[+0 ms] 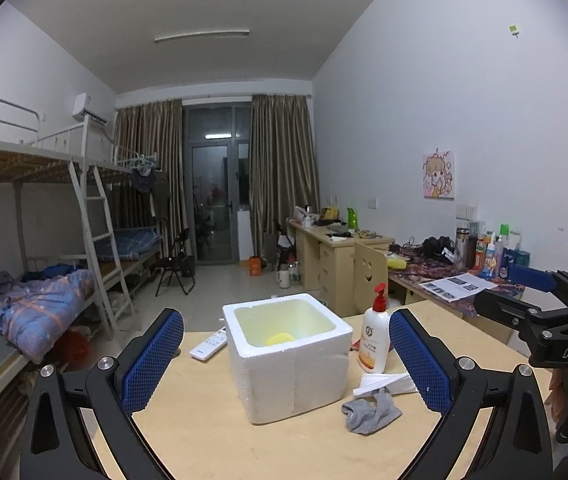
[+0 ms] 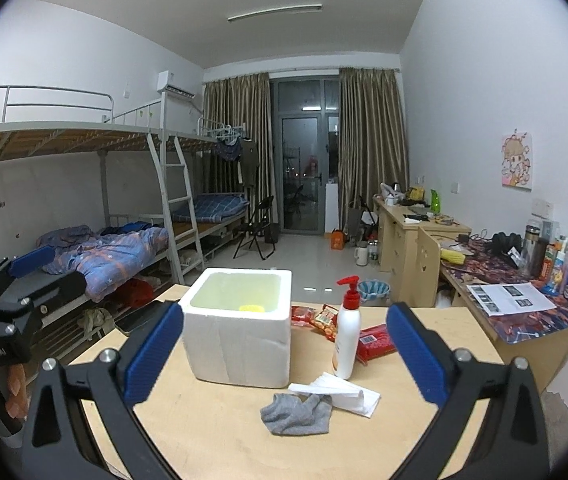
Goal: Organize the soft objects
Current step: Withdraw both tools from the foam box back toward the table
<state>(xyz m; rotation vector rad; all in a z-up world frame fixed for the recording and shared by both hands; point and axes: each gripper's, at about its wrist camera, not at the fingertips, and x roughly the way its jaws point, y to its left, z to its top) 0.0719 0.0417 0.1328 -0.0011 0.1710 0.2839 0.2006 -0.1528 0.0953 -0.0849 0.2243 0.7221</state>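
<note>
Both sets of tongs hang level over the near edge of the table (image 1: 211, 440), and neither has anything in it. The left tongs (image 1: 286, 364) stand wide apart, blue pads facing each other with only air between them. The right tongs (image 2: 284, 354) are spread just as wide, also bare. Between the pads in both views sits the white foam box (image 1: 292, 364), open at the top, with a yellow thing (image 1: 279, 338) lying at the bottom of it; what it is, I cannot tell. The gray sock (image 1: 370, 410) lies crumpled on the table just in front of the box's right corner, touching a folded white paper (image 1: 386, 384) beside it. Behind the paper stands a lotion bottle (image 1: 376, 340) with a red pump, upright, close to the box's right side. From the right wrist, red snack packets (image 2: 376, 340) show behind that bottle. A white remote (image 1: 208, 345) rests at the box's left. At the far right of the left view the other tongs show from the side, and a hand (image 2: 15, 392) grips the left handle at the edge of the right view. A bunk bed (image 1: 43, 208) lines the left wall.
</note>
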